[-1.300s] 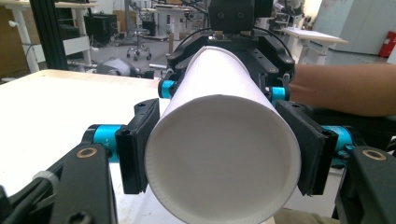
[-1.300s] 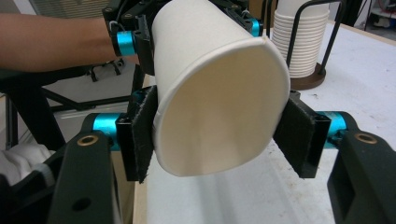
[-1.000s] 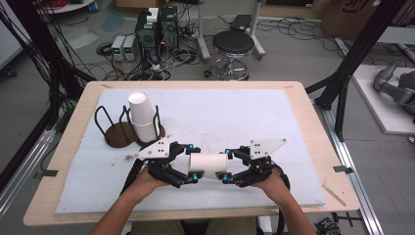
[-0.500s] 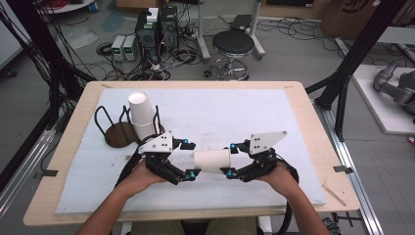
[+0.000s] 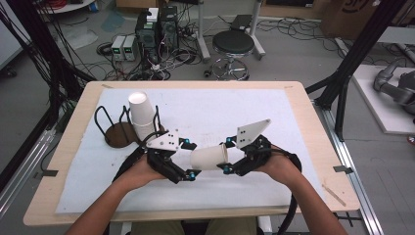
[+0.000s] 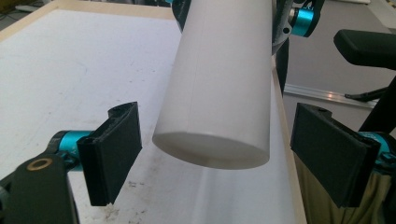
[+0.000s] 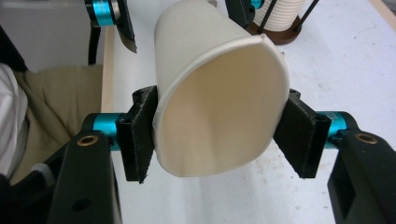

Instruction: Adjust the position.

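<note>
The right gripper (image 5: 226,169) pinched the paper cup (image 5: 209,157) at its rim, squashing it oval, above the desk (image 5: 274,122). The left gripper (image 5: 192,174) had just spread its jaws off the base. Best to lift steadily without squeezing harder, then carry it clear.

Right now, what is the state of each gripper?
Left gripper: open, jaws have just been opening, clear of the cup.
Right gripper: shut on the cup.

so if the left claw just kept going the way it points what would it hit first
Most likely the paper cup: its closed base sits just ahead, between the open left claw jaws, gripped at its rim by the right claw. Depth is hard to judge.
</note>
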### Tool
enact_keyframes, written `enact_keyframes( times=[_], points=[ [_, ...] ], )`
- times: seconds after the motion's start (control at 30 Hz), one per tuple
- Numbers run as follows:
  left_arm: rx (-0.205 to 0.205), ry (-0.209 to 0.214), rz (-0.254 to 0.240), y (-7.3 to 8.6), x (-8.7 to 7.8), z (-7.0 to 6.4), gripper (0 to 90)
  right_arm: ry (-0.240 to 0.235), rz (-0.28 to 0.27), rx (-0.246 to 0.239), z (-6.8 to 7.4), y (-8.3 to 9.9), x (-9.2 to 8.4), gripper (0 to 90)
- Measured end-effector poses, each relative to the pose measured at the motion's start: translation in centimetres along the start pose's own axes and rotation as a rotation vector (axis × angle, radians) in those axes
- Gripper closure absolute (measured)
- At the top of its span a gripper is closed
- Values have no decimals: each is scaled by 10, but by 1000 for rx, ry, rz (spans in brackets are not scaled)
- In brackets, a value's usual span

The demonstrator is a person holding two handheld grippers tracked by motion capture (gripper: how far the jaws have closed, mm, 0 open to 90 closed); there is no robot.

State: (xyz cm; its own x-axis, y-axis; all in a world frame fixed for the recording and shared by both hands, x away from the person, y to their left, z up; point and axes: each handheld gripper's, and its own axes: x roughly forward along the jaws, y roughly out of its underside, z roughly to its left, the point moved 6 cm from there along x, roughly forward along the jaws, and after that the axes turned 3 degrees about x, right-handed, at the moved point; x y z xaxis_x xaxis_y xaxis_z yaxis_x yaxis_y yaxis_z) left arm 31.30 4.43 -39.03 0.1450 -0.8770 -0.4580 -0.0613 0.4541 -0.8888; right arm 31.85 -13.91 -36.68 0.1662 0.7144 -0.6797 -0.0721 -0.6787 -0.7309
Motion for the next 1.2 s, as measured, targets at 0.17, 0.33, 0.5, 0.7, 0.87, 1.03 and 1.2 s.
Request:
enact_keyframes(
  times=[0.17, 0.33, 0.5, 0.7, 0.87, 1.03, 1.2],
  points=[
    [5, 9, 28, 1, 2, 0, 163, 1, 72, -34, 1, -8, 3, 359],
    [8, 28, 53, 0, 5, -1, 165, -1, 112, -55, 1, -14, 5, 356],
    [15, 43, 82, 0, 9, -1, 172, -1, 155, -79, 2, -19, 7, 354],
    [16, 60, 106, 2, 13, -2, 203, 10, 207, -97, 4, -22, 10, 353],
    [24, 75, 149, 6, 17, -3, 247, 2, 240, -114, 7, -23, 16, 350],
    [18, 87, 187, 10, 22, -4, 275, -4, 277, -122, 9, -21, 21, 350],
    [14, 92, 216, 13, 26, -4, 326, -19, 305, -121, 11, -20, 24, 350]
  ],
)
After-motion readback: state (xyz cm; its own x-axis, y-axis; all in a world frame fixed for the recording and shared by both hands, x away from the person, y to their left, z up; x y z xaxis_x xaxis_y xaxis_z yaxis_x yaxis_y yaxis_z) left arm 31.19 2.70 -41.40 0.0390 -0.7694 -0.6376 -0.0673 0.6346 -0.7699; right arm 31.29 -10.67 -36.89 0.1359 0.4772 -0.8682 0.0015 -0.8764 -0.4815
